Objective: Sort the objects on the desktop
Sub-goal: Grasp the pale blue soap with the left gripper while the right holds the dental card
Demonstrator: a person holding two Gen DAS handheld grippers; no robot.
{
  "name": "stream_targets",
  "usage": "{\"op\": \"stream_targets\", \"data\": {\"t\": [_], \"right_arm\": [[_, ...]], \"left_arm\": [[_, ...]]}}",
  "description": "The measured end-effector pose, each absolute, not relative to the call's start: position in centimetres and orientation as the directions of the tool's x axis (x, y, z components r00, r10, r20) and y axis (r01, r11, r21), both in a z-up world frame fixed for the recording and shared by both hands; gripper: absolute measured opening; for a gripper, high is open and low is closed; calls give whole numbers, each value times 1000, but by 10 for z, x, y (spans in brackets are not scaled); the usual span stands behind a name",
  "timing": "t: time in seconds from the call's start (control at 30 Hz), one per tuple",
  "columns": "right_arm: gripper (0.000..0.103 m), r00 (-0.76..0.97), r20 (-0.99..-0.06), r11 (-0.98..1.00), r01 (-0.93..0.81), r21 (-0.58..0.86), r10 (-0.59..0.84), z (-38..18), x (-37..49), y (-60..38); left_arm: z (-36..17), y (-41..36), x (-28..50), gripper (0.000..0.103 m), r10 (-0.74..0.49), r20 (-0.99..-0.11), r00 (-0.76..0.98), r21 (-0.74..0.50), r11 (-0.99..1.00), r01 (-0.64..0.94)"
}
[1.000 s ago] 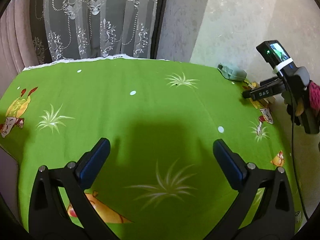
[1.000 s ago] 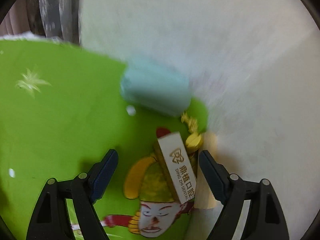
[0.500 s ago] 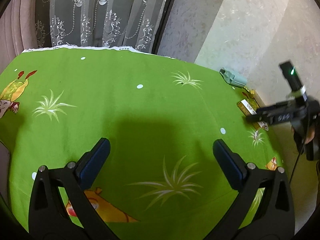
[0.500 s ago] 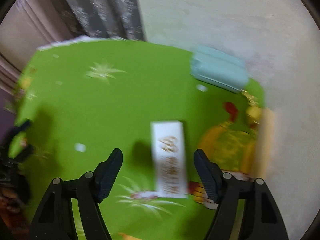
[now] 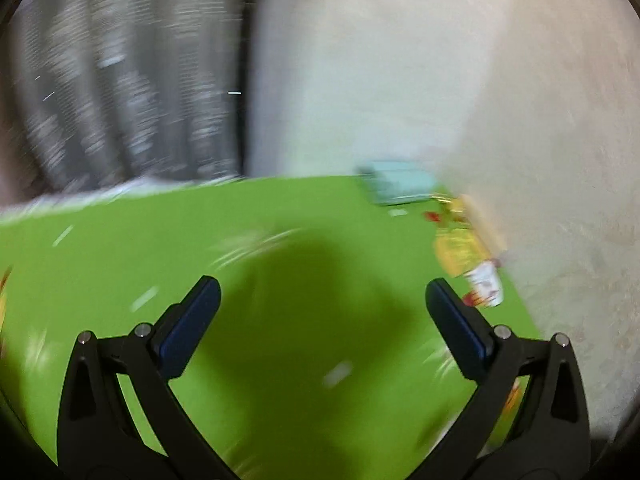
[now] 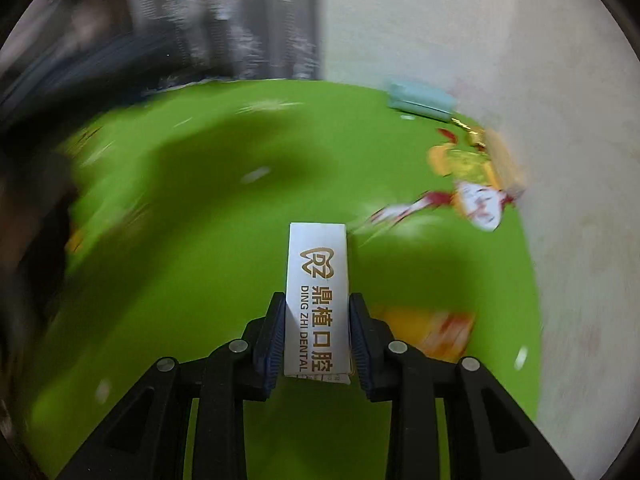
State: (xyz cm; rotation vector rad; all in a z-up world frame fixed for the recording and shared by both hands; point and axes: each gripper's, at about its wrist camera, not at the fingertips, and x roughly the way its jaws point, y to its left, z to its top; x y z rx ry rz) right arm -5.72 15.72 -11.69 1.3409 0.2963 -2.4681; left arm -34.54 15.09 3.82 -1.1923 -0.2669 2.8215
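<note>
Fingers of the right gripper [image 6: 317, 330], black plastic with ribbed dark-blue pads, pinch a slim white cardboard box [image 6: 317, 300] printed in gold with a tooth logo, Chinese characters and "DING ZHI DENTAL". The box stands lengthwise between the pads, its flat top face towards the camera and its far end jutting out past the fingertips; its near end shows a paper flap with small print too fine to read. It is held above the desk, which is covered by a smooth bright-green cloth [image 6: 208, 264] with cartoon figures and pale grass-like sprays.

Fingers of the left gripper [image 5: 322, 320] are spread wide with nothing between them, over a dark shadow on the same green cloth [image 5: 120, 248].

Both views are smeared by motion, so prints on the cloth read only as streaks of red, yellow and white. Most of the green surface in front of the grippers lies bare. At the far right corner of the desk a pale teal rectangular case [image 6: 422, 100] lies close to the edge; its details cannot be made out. A strip of light wood [image 6: 506, 160] shows along the right edge where the cloth stops, just beside a rough cream plaster wall [image 6: 500, 40]. Behind the far edge hangs a grey lace curtain [image 5: 120, 80], blurred to vertical bands, with a white trim on the cloth's far border. A dark blurred mass fills the left margin of the right wrist view and cannot be identified.
</note>
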Motion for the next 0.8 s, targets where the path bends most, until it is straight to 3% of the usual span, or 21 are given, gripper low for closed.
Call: {"op": "stream_targets", "data": {"t": [0.1, 0.17, 0.23, 0.3, 0.4, 0.5, 0.63, 0.67, 0.8], "right_arm": [[31, -524, -832, -920, 390, -44, -182, -118, -31, 143], [31, -533, -826, -916, 398, -53, -184, -118, -22, 140], [31, -540, -820, -916, 398, -49, -191, -118, -22, 139], [31, -540, -813, -916, 400, -20, -218, -118, -21, 144], [32, -551, -796, -912, 409, 5, -252, -117, -17, 150], [32, -567, -778, -909, 417, 15, -273, -117, -12, 154], [32, -570, -772, -908, 419, 20, -280, -115, -9, 156], [32, -571, -772, -908, 419, 19, -280, -114, -9, 156], [32, -571, -772, -908, 418, 21, -280, -110, -5, 157]], "left_arm": [[38, 187, -402, 102, 190, -694, -694, -174, -980, -95], [32, 197, -435, 102, 158, -708, -688, -202, -979, -17], [26, 202, -460, 102, 194, -708, -679, -310, -949, 51], [23, 207, -481, 102, 136, -717, -684, -329, -931, 159], [14, 216, -512, 102, 36, -769, -639, -257, -931, 257], [-9, 220, -539, 103, 25, -826, -563, -217, -936, 277], [-19, 237, -546, 97, -73, -820, -567, -64, -974, 218], [-17, 234, -541, 90, -79, -811, -579, -74, -969, 236], [-16, 226, -511, 89, -50, -811, -582, -69, -981, 180]]}}
